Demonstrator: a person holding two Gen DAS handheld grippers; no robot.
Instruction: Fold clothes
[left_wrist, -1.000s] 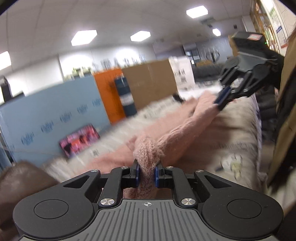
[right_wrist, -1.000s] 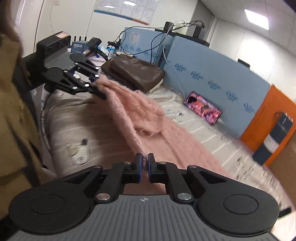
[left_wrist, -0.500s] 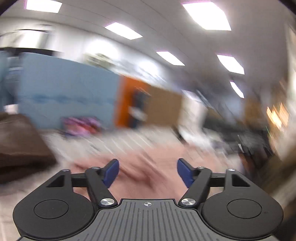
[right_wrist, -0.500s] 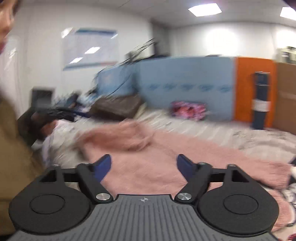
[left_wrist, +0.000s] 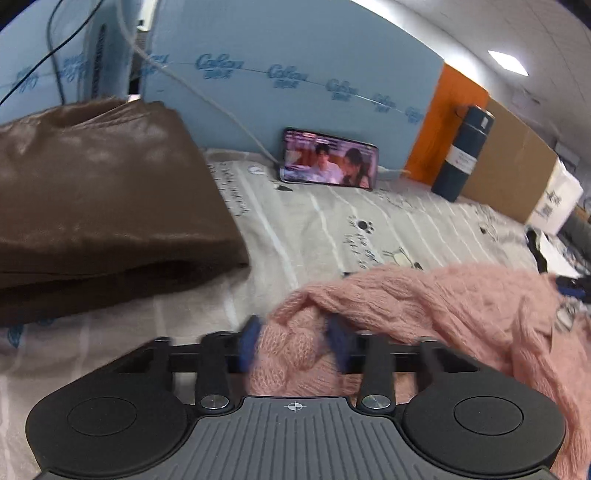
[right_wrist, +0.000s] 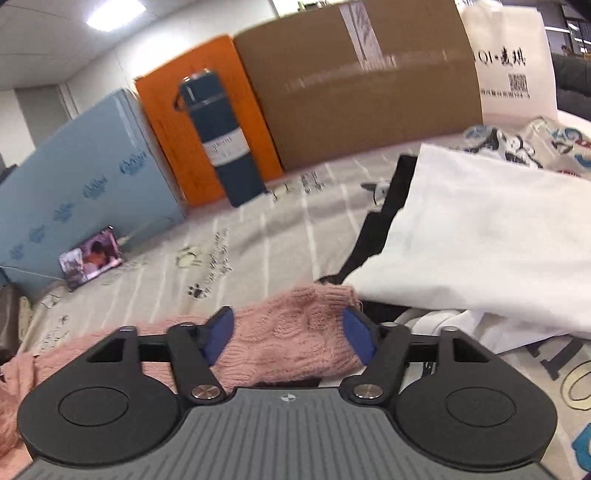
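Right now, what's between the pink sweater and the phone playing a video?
Only bare striped bedsheet with little cartoon prints lies between the pink sweater and the phone. The left wrist view shows it best.

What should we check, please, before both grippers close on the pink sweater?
1. Left gripper open around knit: ok, fingers blurred.
2. Right gripper open, sweater cuff between its fingers: ok.
3. Only pink knit between the right fingers: ok; the white garment lies just beside the cuff.
4. Brown bundle apart from the sweater: ok.
5. Phone and flask far back: ok.
6. Sweater lying flat: not ok, bunched at left.
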